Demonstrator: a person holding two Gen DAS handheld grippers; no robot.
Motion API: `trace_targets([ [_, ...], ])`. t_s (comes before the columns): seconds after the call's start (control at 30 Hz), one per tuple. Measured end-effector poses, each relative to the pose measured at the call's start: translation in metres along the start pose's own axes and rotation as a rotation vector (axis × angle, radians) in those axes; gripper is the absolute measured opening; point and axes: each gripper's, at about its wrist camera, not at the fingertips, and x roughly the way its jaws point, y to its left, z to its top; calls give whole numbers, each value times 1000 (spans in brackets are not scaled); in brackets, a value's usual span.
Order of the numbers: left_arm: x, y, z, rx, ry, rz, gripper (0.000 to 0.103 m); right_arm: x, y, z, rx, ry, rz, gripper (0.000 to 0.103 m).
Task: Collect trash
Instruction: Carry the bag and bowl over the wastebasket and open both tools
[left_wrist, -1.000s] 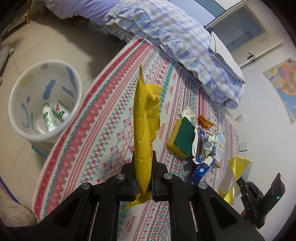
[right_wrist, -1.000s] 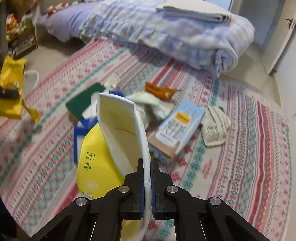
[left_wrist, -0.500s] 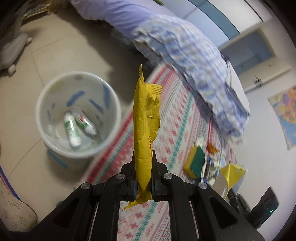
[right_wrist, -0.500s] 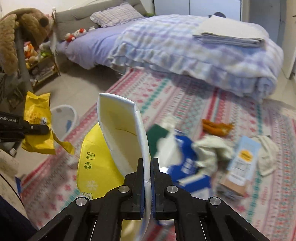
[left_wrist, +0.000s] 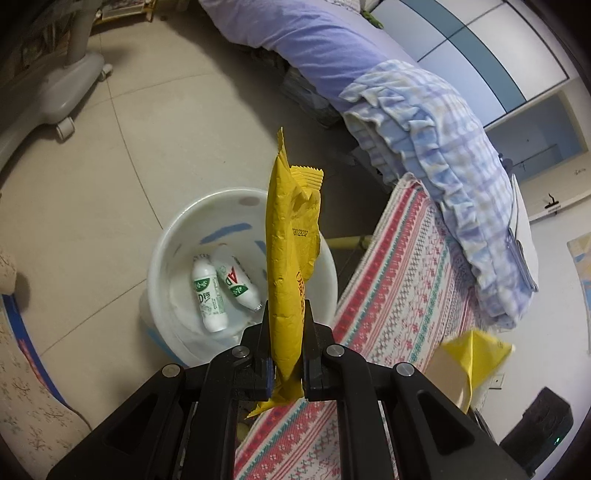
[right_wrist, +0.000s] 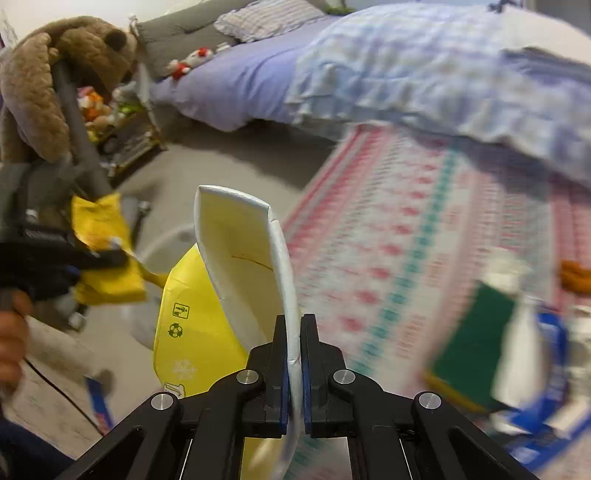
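Left wrist view: the left gripper (left_wrist: 286, 354) has its fingers clamped on a yellow snack wrapper (left_wrist: 290, 258), held upright above the white bin (left_wrist: 177, 236). Inside the bin lie two white bottles with green labels (left_wrist: 221, 288). Beyond it a patterned rug (left_wrist: 406, 266) meets the tiled floor, with the bed (left_wrist: 369, 74) behind. Right wrist view: the right gripper (right_wrist: 293, 354) pinches the rim of a crushed yellow-and-white paper cup (right_wrist: 229, 280); a blurred green sponge (right_wrist: 476, 350) lies on the rug.
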Motion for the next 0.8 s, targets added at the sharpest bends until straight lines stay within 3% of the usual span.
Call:
trace_targets([
  [0.1, 3, 4, 2, -7, 5, 2, 10, 25, 15, 13, 60, 5, 89, 3],
  [0.27, 5, 14, 10, -56, 16, -14, 12, 70, 39, 30, 92, 37, 124, 3],
  [0.33, 6, 21, 14, -89, 26, -15, 18, 82, 47, 34, 97, 43, 124, 3],
  [0.43, 8, 29, 17, -132, 28, -22, 46, 93, 54, 37, 108, 44, 137, 3],
  [0.5, 9, 32, 19, -156, 35, -43, 52, 100, 57, 39, 117, 49, 141, 4],
  [0.8, -4, 40, 20, -195, 12, -41, 52, 123, 68, 42, 122, 76, 147, 7],
])
